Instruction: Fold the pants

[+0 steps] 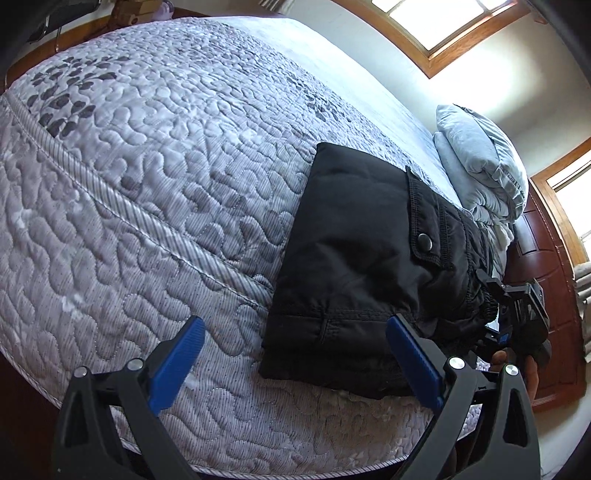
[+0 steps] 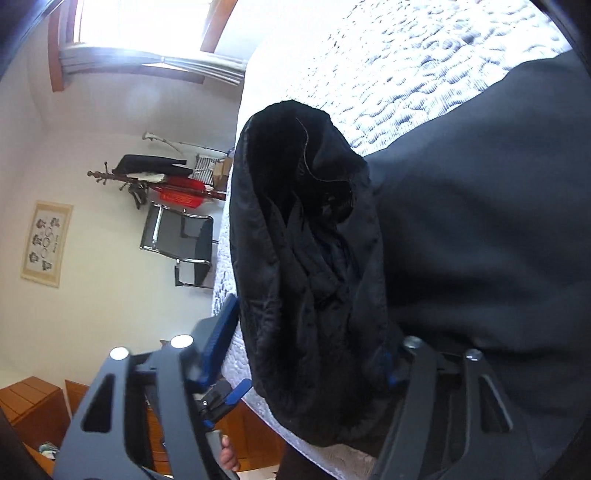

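Black pants [image 1: 354,258] lie folded into a rectangle, snap pocket flap facing up.

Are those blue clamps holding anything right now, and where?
Left gripper is open, holding nothing. Right gripper straddles the black pants' bunched end; an actual grip cannot be told.

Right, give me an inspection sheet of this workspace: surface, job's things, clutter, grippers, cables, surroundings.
Surface: quilted grey mattress, bare of sheets.
Job's things: black pants folded into a compact stack near the mattress edge, snap pocket on top.
Clutter: folded light grey clothes piled beyond the pants.
Grippers: left gripper open, hanging off the pants; right gripper with its fingers either side of the gathered end, grip cannot be told.
Cables: nothing seen.
Surroundings: wood-framed window, chair, coat rack, wall picture.
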A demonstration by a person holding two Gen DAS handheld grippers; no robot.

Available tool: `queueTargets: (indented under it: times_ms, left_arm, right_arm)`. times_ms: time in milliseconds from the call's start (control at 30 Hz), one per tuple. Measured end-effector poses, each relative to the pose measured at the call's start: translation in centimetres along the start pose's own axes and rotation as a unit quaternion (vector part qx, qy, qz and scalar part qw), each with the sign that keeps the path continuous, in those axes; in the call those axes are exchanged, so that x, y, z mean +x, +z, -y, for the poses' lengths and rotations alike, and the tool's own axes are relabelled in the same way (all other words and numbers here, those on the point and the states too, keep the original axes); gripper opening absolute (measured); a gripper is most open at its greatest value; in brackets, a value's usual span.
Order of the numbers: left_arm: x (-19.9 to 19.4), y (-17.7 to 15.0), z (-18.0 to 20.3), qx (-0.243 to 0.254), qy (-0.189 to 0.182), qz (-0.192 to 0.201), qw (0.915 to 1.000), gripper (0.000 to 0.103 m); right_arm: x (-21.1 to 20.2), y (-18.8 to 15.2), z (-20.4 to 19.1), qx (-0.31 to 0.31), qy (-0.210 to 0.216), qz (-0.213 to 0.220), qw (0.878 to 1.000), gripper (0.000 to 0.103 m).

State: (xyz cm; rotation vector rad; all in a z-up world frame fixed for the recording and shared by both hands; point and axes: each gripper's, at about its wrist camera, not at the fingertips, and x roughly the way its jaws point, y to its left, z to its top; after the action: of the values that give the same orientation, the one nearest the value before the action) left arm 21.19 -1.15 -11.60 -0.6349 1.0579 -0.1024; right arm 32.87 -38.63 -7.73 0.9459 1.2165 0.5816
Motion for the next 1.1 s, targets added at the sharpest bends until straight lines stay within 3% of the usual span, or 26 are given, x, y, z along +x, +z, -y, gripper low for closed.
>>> queueTargets:
  times_ms: [133, 200, 700, 867, 1100]
  left_arm:
    - [0.3, -0.2, -0.3, -0.009, 0.002, -0.007, 0.9999, 0.099]
    - [0.4, -0.2, -0.5, -0.013, 0.002, -0.01, 0.9999, 0.099]
    - [-1.3, -0.5, -1.5, -0.047, 0.0, 0.0, 0.9989, 0.099]
    - [-1.8, -0.7, -1.6, -0.052, -0.002, 0.003, 0.9986, 0.099]
    - [-1.8, -0.9, -0.6, -0.049, -0.007, 0.001, 0.9988, 0.099]
  right_arm:
    - [0.0, -0.3, 0.3, 0.006, 0.022, 0.002, 1.0, 0.028]
    - [-0.6, -0.5, 0.6, 0.002, 0.03, 0.002, 1.0, 0.024]
    - [-1.5, 0.3, -7.6, -0.033, 0.061, -0.009, 0.998, 0.022]
    - [-3.5, 0.7, -9.8, -0.059, 0.07, 0.004, 0.996, 0.022]
    - [-8.5, 0.9, -9.2, -0.067, 0.076, 0.033, 0.994, 0.022]
